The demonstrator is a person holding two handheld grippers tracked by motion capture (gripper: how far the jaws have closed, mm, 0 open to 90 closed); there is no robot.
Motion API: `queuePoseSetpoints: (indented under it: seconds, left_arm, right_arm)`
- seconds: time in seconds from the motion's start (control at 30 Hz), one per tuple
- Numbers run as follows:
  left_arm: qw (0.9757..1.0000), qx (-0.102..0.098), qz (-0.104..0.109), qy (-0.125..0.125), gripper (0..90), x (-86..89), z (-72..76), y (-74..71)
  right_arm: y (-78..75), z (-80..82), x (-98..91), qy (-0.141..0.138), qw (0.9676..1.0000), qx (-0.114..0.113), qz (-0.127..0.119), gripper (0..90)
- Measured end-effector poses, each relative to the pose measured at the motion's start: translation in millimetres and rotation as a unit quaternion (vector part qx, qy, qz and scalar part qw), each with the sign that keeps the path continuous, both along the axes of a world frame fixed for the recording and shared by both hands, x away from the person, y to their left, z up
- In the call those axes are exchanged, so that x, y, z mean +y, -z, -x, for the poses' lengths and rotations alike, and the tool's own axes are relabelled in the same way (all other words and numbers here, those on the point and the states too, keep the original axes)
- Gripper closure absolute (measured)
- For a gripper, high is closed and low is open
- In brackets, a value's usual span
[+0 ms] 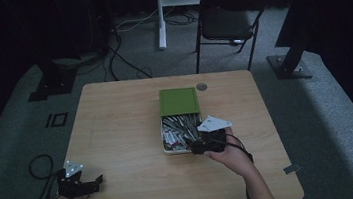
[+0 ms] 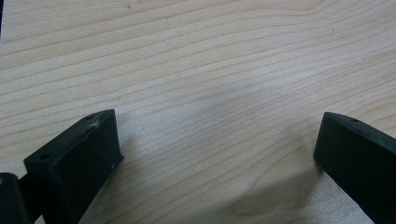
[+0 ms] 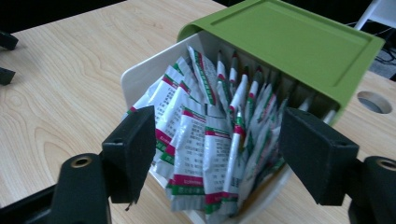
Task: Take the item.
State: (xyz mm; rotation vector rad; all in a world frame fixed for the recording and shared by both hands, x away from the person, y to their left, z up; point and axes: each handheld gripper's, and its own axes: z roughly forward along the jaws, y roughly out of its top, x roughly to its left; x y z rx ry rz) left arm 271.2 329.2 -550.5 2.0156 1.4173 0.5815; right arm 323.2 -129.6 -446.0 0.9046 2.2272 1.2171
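The white box (image 1: 169, 148) sits a little right of the table's (image 1: 118, 131) middle, its green lid (image 1: 178, 101) slid back over the far half so the near half is open. The packets (image 3: 205, 140) inside are long and thin, packed on edge in a tight bundle, and their long axis runs near to far along the box.

The right gripper (image 1: 205, 144) is by far the closer tool: it hangs at the near right corner of the box, pointing left and slightly away across the open end. In the right gripper view the packets lie straight ahead between the two jaws, with their printed ends fanning toward the camera. The jaws stand apart on either side of the bundle and do not press on anything. The pads straddle several packets at once, so singling out one packet probably calls for a narrower opening and a small shift toward one edge of the fan.

The right hand (image 1: 231, 158) comes in from the near right with the forearm angled toward the box.

The left gripper (image 1: 81, 186) rests at the near left edge of the table, well apart from the box. Its jaws are spread wide over bare wood.
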Motion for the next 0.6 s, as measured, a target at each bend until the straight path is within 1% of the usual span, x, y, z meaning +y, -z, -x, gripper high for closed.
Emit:
queuePoseSetpoints:
  seconds: [0.03,0.07,0.1,0.17,0.23,0.3,0.37,0.4,0.43,0.47,0.5,0.6]
  left_arm:
    - [1.0000,0.000,0.000,0.000,1.3,0.0,0.0,0.0]
    - [1.0000,0.000,0.000,0.000,1.3,0.0,0.0,0.0]
    - [1.0000,0.000,0.000,0.000,1.3,0.0,0.0,0.0]
    - [1.0000,0.000,0.000,0.000,1.3,0.1,0.0,0.0]
    - [1.0000,0.000,0.000,0.000,1.3,0.1,0.0,0.0]
    - [1.0000,0.000,0.000,0.000,1.3,0.0,0.0,0.0]
    - [1.0000,0.000,0.000,0.000,1.3,0.0,0.0,0.0]
    - [1.0000,0.000,0.000,0.000,1.3,0.0,0.0,0.0]
    - [1.0000,0.000,0.000,0.000,1.3,0.0,0.0,0.0]
    - [1.0000,0.000,0.000,0.000,1.3,0.0,0.0,0.0]
    - [1.0000,0.000,0.000,0.000,1.3,0.1,0.0,0.0]
    - [1.0000,0.000,0.000,0.000,1.3,0.1,0.0,0.0]
  right_arm:
    - [0.7,0.0,1.7,-0.001,1.0000,0.001,0.000,33.7]
    - [0.7,0.0,1.7,-0.001,1.0000,0.001,0.000,33.7]
    - [3.0,-0.1,5.8,-0.007,1.0000,0.003,0.002,39.9]
    - [4.8,-0.1,8.3,-0.012,0.9999,0.003,0.001,42.7]
    - [7.2,0.2,11.1,-0.019,0.9998,0.000,0.006,46.8]
    - [9.5,0.5,13.7,-0.026,0.9996,-0.001,0.007,52.4]
    - [12.0,0.2,16.2,-0.035,0.9993,-0.004,0.014,54.9]
    - [13.4,-0.1,17.2,-0.037,0.9992,-0.001,0.015,57.0]
    - [13.4,-0.1,17.2,-0.037,0.9992,-0.001,0.015,57.0]
    - [14.8,-0.3,18.2,-0.041,0.9990,0.001,0.020,57.0]
    - [18.7,-0.1,21.3,-0.043,0.9985,0.010,0.032,62.3]
    - [23.2,-0.6,23.6,-0.039,0.9986,0.009,0.035,66.7]
